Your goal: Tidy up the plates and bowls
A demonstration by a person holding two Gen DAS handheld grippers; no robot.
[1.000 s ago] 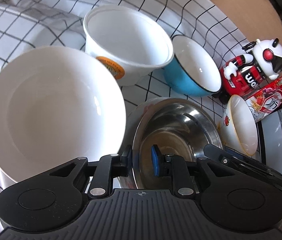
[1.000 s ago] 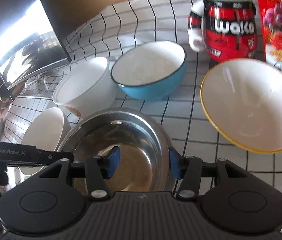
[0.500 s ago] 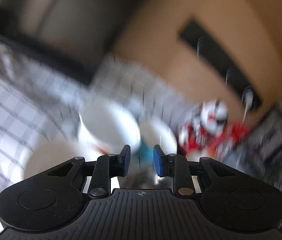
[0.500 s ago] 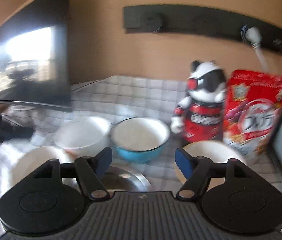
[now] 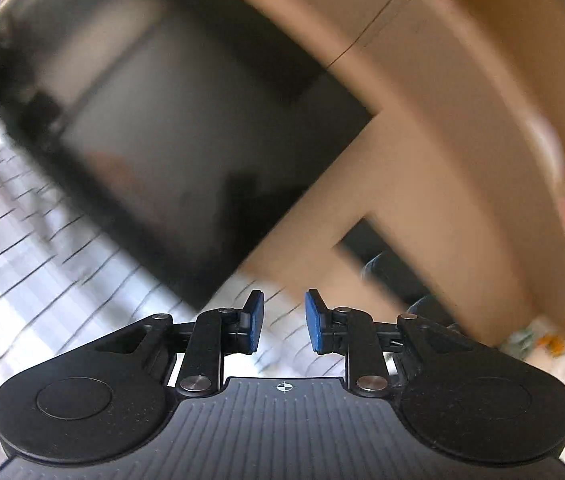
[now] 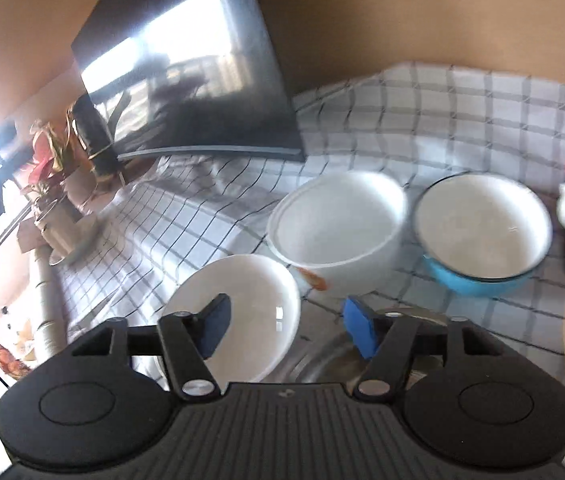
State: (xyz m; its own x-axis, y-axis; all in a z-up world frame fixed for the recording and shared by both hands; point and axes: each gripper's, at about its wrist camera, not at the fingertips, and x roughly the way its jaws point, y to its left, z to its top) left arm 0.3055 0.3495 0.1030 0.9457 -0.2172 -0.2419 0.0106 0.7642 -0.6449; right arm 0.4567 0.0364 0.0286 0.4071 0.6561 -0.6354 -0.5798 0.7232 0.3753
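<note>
Blue-padded, my right gripper (image 6: 288, 330) hangs over the checked tablecloth (image 6: 462, 120), jaws closing on nothing. Beyond: white bowl (image 6: 250, 308), paper tub (image 6: 338, 228), blue enamel bowl (image 6: 482, 232). My left gripper (image 5: 280, 322) (blurred view) narrows, empty.

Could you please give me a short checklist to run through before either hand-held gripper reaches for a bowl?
1. Right hand-held gripper empty: ok, jaws closing on nothing.
2. Left hand-held gripper empty: ok, jaws closing on nothing.
3. Bowls visible to left camera: not ok, only the dark screen and wall.
4. Shallow white bowl unobstructed: ok.
5. Tall white bowl and blue bowl upright: ok.
6. Steel bowl contents: cannot tell.
</note>
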